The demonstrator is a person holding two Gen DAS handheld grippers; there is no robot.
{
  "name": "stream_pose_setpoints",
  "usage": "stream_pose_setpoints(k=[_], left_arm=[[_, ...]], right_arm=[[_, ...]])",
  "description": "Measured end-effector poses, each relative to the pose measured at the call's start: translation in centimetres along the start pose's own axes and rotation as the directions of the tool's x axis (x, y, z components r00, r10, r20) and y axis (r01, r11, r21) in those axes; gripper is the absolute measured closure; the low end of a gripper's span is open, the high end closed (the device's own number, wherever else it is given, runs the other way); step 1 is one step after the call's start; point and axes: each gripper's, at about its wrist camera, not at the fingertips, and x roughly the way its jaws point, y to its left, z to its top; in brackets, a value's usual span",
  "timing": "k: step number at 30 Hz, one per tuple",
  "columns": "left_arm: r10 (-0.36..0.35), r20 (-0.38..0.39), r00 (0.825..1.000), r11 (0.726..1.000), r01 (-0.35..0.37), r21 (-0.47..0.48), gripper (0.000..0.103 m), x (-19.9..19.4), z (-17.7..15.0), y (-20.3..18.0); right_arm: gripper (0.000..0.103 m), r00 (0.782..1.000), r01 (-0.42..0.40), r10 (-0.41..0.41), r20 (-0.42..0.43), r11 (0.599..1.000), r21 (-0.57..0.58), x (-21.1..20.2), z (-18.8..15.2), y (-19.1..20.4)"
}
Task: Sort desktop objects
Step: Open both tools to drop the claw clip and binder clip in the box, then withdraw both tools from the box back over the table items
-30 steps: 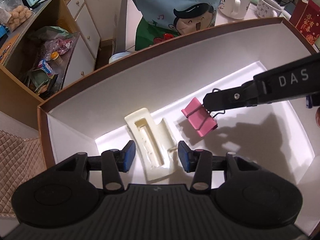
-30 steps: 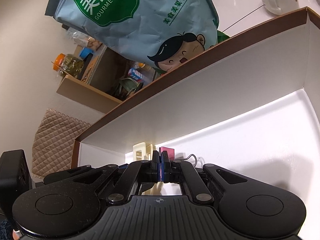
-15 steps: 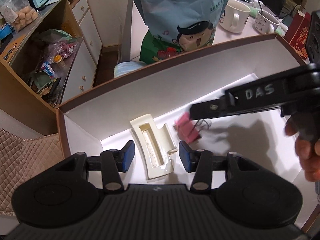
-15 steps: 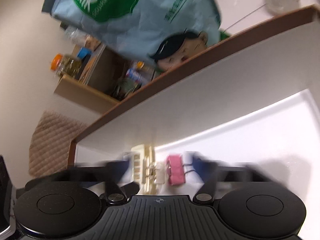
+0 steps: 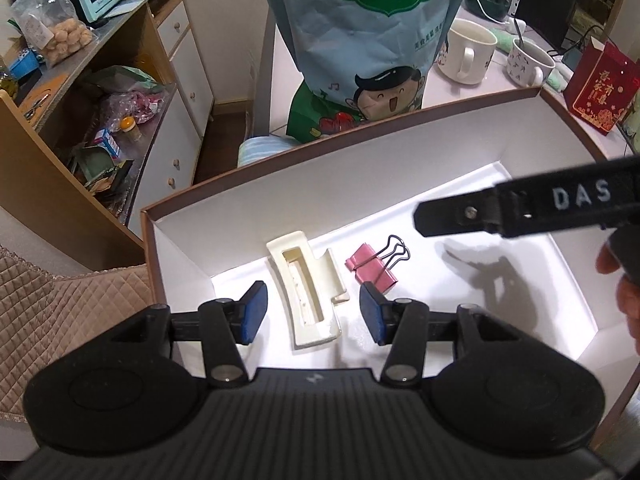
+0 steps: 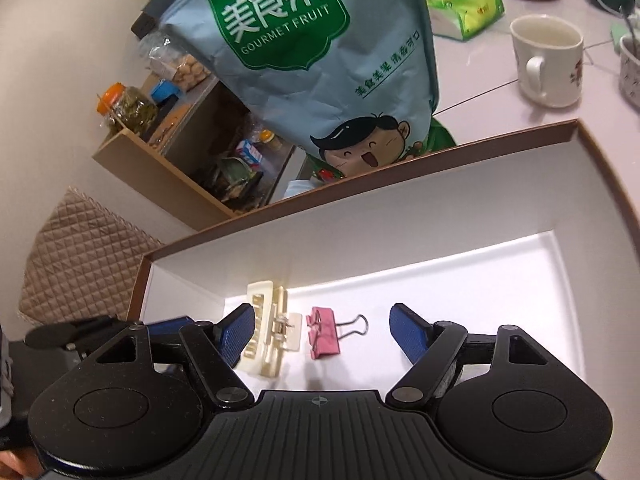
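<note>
A cream hair claw clip [image 5: 306, 288] [image 6: 267, 336] and a pink binder clip [image 5: 372, 268] [image 6: 324, 336] lie side by side on the white floor of a brown-rimmed box [image 5: 360, 184] [image 6: 360, 224]. My left gripper [image 5: 312, 312] hovers open above the hair clip, one blue pad on each side of it. My right gripper [image 6: 322, 334] is open above the binder clip and holds nothing. In the left wrist view the right gripper's black finger [image 5: 460, 216] reaches in from the right, above and clear of the binder clip.
A large blue-green snack bag [image 5: 360, 40] [image 6: 312, 48] stands just behind the box. White mugs [image 5: 466, 54] [image 6: 548, 60] and a red gift box [image 5: 600, 88] sit on the table beyond. A wooden shelf unit [image 5: 80, 120] and quilted cushion [image 5: 60, 308] lie left.
The right gripper opened and let go of the pink binder clip, which now lies on the box floor beside the hair clip. Both grippers rose and drew back.
</note>
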Motion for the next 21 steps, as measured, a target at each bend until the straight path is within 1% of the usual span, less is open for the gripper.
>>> stream_pose_setpoints(k=[9, 21], left_arm=[[0.005, 0.051, 0.999, 1.000, -0.004, -0.010, 0.056, -2.8, -0.4, -0.6], [0.021, 0.120, 0.993, 1.000, -0.020, -0.013, 0.050, -6.7, -1.2, -1.7]], right_arm=[[0.026, 0.999, 0.037, -0.035, 0.032, 0.998, -0.050, -2.7, -1.4, 1.7], [0.026, 0.996, 0.064, -0.059, 0.066, 0.994, -0.085, -6.5, -3.8, 2.7]])
